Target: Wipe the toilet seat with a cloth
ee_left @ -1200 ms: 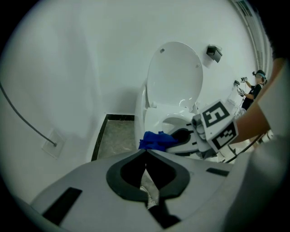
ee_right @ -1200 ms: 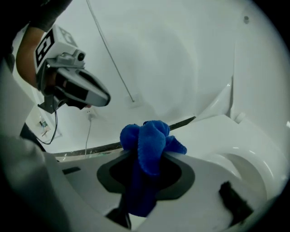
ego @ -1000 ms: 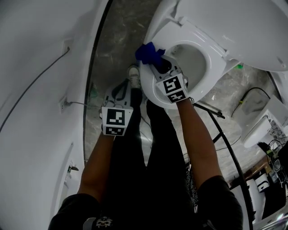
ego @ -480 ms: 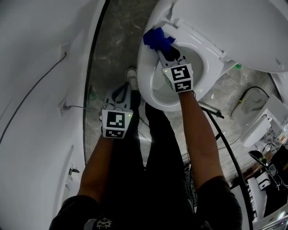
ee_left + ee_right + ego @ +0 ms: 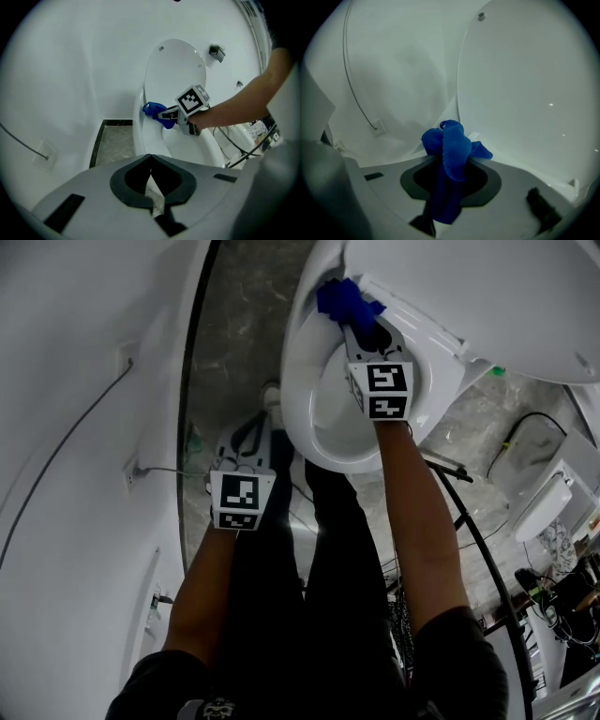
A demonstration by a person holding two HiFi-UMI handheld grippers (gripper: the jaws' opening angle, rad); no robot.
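Note:
The white toilet seat lies down on the bowl with the lid raised behind it. My right gripper is shut on a bunched blue cloth, which rests against the rear left of the seat near the hinge. In the right gripper view the cloth fills the gap between the jaws and the lid rises just beyond. My left gripper hangs shut and empty over the floor, left of the bowl. The left gripper view shows its jaws closed, with the cloth far ahead.
A white curved wall with a thin cable runs down the left. Grey marbled floor lies between it and the bowl. A shoe and dark trouser legs stand below the bowl. Black cables and another white fixture are at right.
My right gripper has carried the blue cloth along the seat's left side, from its front left to the rear by the hinge. The left gripper has stayed put.

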